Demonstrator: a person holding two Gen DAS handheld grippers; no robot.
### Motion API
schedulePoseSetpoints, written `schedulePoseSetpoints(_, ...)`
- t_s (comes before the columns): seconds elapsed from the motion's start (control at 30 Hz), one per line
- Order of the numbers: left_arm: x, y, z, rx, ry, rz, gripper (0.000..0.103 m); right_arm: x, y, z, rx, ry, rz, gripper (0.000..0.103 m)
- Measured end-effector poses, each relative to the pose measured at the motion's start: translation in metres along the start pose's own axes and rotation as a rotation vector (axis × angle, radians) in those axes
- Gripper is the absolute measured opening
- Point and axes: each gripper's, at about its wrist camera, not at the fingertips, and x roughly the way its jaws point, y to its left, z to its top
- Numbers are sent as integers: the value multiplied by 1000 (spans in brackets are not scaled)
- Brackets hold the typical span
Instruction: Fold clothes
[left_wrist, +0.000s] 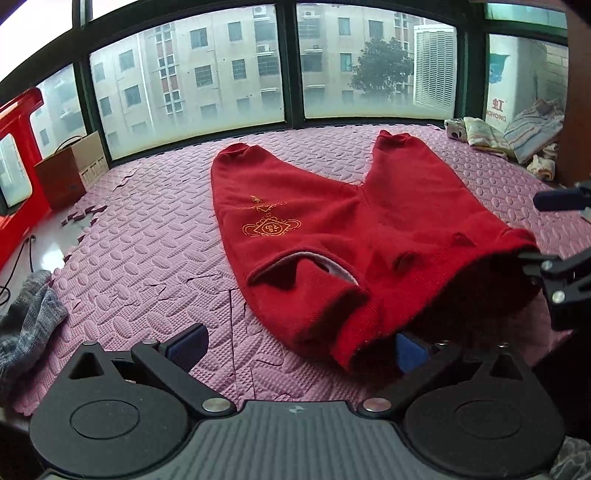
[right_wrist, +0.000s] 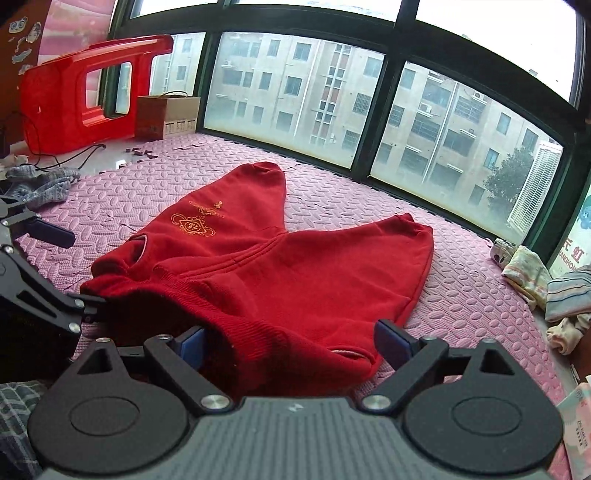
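A pair of red children's trousers (left_wrist: 325, 236) with gold embroidery lies flat on the pink foam mat (left_wrist: 147, 236), legs pointing toward the window, waistband nearest me. It also shows in the right wrist view (right_wrist: 280, 269). My left gripper (left_wrist: 295, 347) is open, its jaws wide apart around the waistband's left corner. My right gripper (right_wrist: 291, 343) is open too, its jaws either side of the waistband's right corner. Each gripper appears at the edge of the other's view.
A red plastic stool (right_wrist: 85, 85) and a cardboard box (right_wrist: 166, 114) stand at the far left. A grey knit garment (left_wrist: 26, 325) lies at the mat's left edge. A pile of folded clothes (left_wrist: 517, 136) sits at the far right by the window (left_wrist: 288, 66).
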Motion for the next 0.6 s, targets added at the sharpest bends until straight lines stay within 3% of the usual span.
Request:
schedulePoseSetpoints(0.1, 3, 4, 3, -50, -3, -2, 103, 8, 6, -1, -5, 9, -8, 93)
schedulePoseSetpoints(0.17, 8, 0, 4, -31, 7, -16, 103, 14, 10, -1, -15, 12, -28, 93)
schedulePoseSetpoints(0.27, 12, -13, 3, 57, -12, 28, 103, 13, 14, 1, -68, 0, -104, 93)
schedulePoseSetpoints(0.33, 9, -17, 5, 115, -51, 101, 103, 9, 14, 3, -105, -15, -150, 93)
schedulePoseSetpoints(0.4, 4, -11, 10, 113, -69, 136, 103, 3, 11, 7, -134, -24, -175, 93)
schedulePoseSetpoints(0.6, -12, 1, 20, 118, -91, 174, 103, -16, 2, 22, -182, -58, -120, 97)
